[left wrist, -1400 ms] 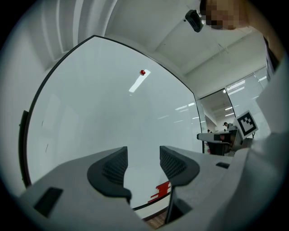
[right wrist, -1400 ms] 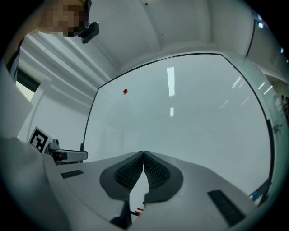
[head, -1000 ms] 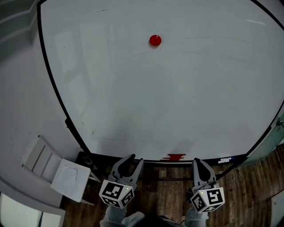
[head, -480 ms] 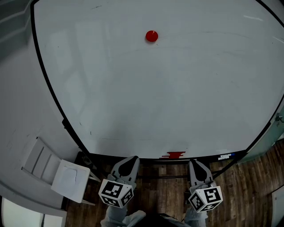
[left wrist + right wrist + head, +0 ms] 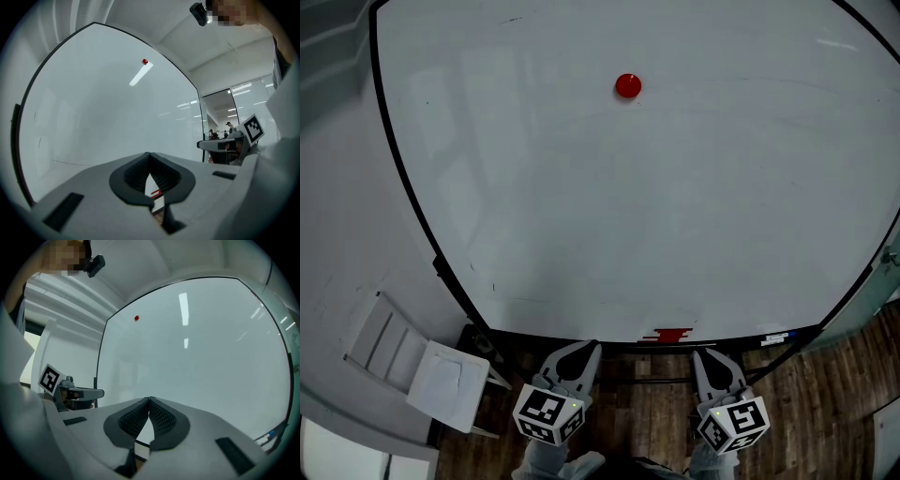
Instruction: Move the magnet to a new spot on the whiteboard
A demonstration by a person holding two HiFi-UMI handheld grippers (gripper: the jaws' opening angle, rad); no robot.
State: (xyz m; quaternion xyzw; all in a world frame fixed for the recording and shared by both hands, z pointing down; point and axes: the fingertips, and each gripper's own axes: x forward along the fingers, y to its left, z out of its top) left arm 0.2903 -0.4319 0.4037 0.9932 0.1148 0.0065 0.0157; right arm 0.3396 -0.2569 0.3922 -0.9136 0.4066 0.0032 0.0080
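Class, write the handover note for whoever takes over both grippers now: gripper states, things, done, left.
Left gripper: shut, empty, below the bottom edge of the whiteboard.
Right gripper: shut, empty, beside it.
Red magnet: on the whiteboard, upper middle, far from both grippers.
Done: nothing; magnet not yet grasped.
To do: open a gripper, grasp the magnet, set it elsewhere on the board.

The whiteboard (image 5: 628, 206) is showing a smooth, glossy white face, and it is throwing back bright light streaks (image 5: 183, 309) in both gripper views. The red magnet (image 5: 627, 86), at upper centre of the head view, is looking like smooth plastic with a slight sheen. Along the bottom edge, the floor (image 5: 834, 394) is showing dark wood planks. The left gripper (image 5: 591, 347) and right gripper (image 5: 699, 353) are wearing matt grey plastic shells with black ribbed pads (image 5: 164, 176).
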